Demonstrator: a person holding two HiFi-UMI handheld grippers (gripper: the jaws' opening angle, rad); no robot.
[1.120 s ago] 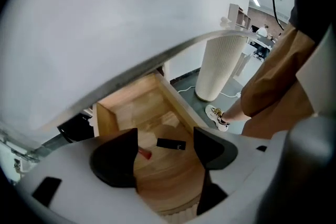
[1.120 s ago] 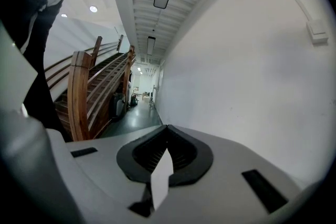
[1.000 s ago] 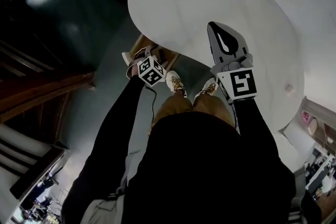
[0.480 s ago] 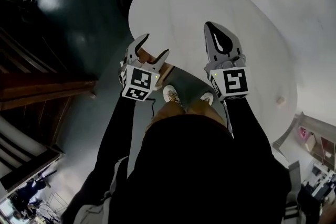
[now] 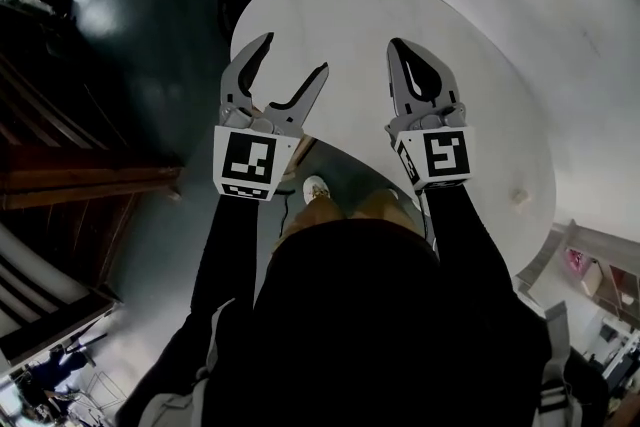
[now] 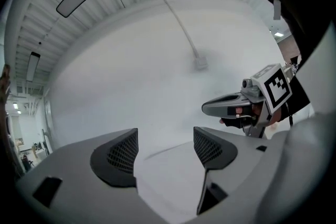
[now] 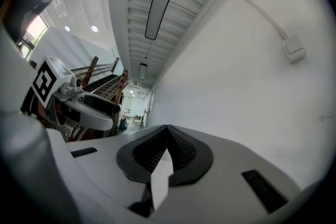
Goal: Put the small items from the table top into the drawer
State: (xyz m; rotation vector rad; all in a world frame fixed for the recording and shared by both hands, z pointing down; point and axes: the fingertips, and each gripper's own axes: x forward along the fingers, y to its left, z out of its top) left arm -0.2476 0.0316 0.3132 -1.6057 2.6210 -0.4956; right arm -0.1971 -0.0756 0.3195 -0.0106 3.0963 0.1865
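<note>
Currently I'm holding both grippers over round white desk (image 5: 350, 10). Left gripper (image 5: 292, 55) standing spread, nothing between. Right gripper (image 5: 400, 50) pressed together, empty. Small pale item (image 5: 519, 198) lying near desk's right edge, nearer right gripper, back toward me; axis too small to tell.

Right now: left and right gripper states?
Left gripper: open, nothing between the jaws.
Right gripper: shut, holding nothing.
</note>
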